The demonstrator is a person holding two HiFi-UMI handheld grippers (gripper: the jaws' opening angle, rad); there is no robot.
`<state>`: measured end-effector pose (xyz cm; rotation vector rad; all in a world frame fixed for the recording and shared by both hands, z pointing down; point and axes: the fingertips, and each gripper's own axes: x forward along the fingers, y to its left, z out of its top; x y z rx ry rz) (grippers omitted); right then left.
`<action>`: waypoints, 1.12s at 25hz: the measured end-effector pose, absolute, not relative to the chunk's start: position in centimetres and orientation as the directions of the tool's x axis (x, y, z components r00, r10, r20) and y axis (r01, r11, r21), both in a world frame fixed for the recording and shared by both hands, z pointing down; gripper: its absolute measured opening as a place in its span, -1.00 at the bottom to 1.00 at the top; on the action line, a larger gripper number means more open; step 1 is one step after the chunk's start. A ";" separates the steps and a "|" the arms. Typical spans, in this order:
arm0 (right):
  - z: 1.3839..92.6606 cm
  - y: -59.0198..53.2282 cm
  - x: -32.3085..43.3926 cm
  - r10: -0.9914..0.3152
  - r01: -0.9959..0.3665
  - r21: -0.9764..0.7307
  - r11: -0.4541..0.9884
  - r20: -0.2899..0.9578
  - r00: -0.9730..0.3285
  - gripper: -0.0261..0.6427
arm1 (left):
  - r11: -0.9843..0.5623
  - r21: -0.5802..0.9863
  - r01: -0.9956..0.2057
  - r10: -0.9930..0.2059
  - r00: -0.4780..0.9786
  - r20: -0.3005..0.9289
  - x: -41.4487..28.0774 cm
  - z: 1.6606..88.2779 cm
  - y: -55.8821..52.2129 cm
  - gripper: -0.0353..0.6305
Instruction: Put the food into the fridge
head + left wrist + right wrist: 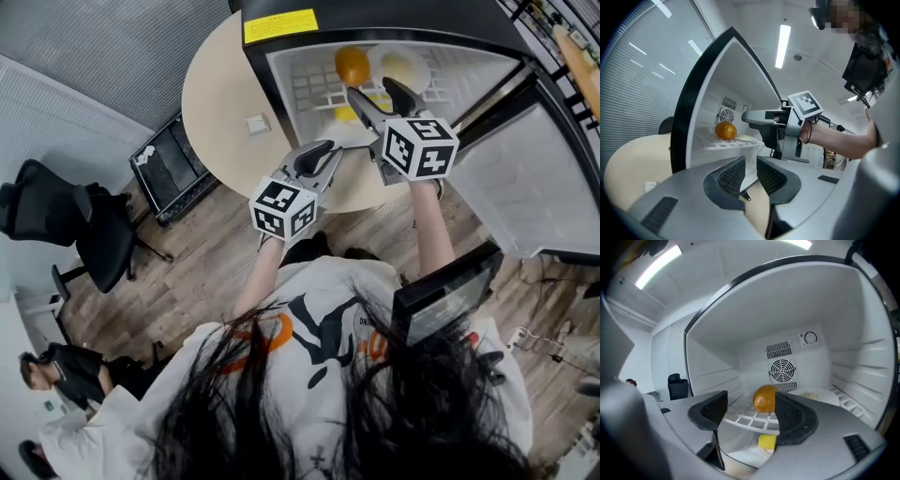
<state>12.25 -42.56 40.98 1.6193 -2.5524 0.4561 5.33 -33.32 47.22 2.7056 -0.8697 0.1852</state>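
1. Standing on a round table [216, 84], the small fridge [394, 19] has its door [525, 178] swung open to the right side.
2. An orange [352, 66] lies on the white grid shelf [309, 84] inside the fridge, in front of the fan [782, 370] in the back wall.
3. On the same shelf, to the right of the orange, is a white plate [424, 70] with some pale yellow food on it.
4. A yellow piece [767, 441] lies under the shelf; what it is, I cannot tell.
5. The right gripper [373, 89] points into the fridge opening. Its jaws are wide apart with nothing between them; the orange shows behind one jaw, on the shelf.
6. The left gripper [326, 150] is lower, in front of the fridge, over the table edge. Its jaws leave only a narrow gap and hold nothing.
7. A small white square thing [257, 123] lies on the table, left of the fridge.
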 end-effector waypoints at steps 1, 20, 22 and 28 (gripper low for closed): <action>41.1 -41.9 12.3 -0.868 -0.892 -0.213 0.398 0.228 -0.442 0.05 | -0.770 0.239 -0.591 -0.554 0.806 0.210 5.4 47.2 -33.2 -0.69; 47.8 -29.9 13.6 -0.809 -0.825 -0.387 0.412 0.261 -0.526 -0.61 | -0.665 0.271 -0.697 -0.635 0.717 0.286 6.6 50.3 -24.6 -0.69; 48.2 -29.0 13.6 -0.806 -0.818 -0.403 0.411 0.260 -0.532 -0.64 | -0.666 0.266 -0.697 -0.633 0.716 0.294 6.7 50.3 -23.4 -0.69; 48.7 -27.0 13.2 -0.807 -0.810 -0.429 0.400 0.254 -0.533 -0.67 | -0.662 0.255 -0.705 -0.644 0.709 0.287 6.1 49.5 -21.8 -0.69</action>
